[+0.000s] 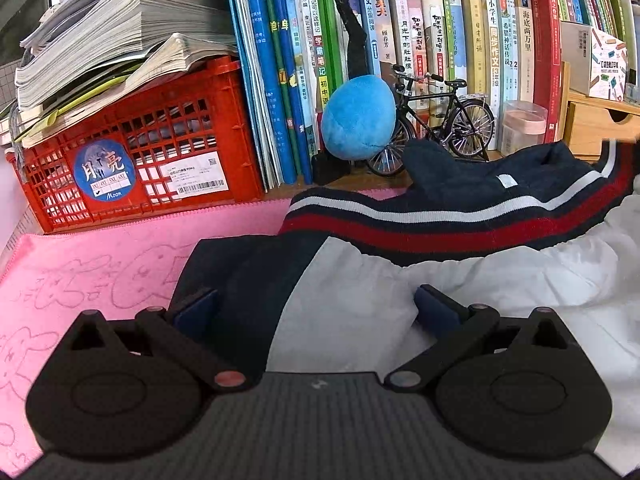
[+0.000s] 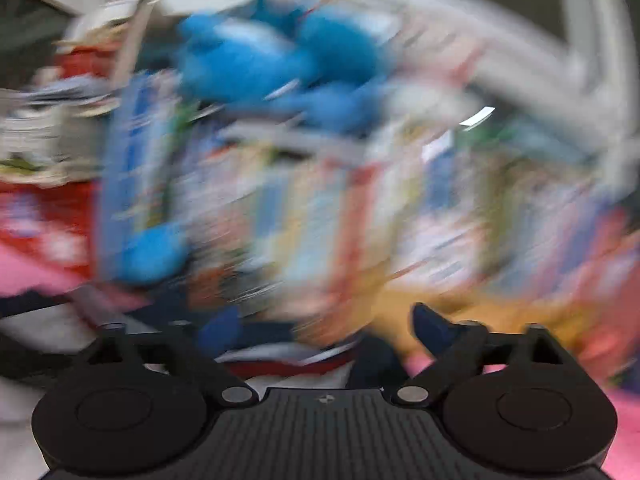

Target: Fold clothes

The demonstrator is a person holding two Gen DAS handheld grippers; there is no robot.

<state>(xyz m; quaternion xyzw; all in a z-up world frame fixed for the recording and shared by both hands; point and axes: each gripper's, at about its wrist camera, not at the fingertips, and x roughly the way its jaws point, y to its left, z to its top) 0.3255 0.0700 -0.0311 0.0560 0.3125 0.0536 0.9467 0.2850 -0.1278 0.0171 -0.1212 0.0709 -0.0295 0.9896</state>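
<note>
A: So, which fold is in hand?

B: Mid-fold, I judge. The jacket (image 1: 400, 280) lies bunched on the pink mat (image 1: 80, 280); left gripper (image 1: 316, 308) spread over it, pinching nothing.

A: The right gripper (image 2: 328, 330)?

B: Blurred, spread, empty. Next: pinch an edge, clear of the toy bicycle (image 1: 440, 120) and red crate (image 1: 140, 152).

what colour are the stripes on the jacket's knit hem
White and red stripes on the navy hem of the jacket; clearest in the left wrist view.
</note>
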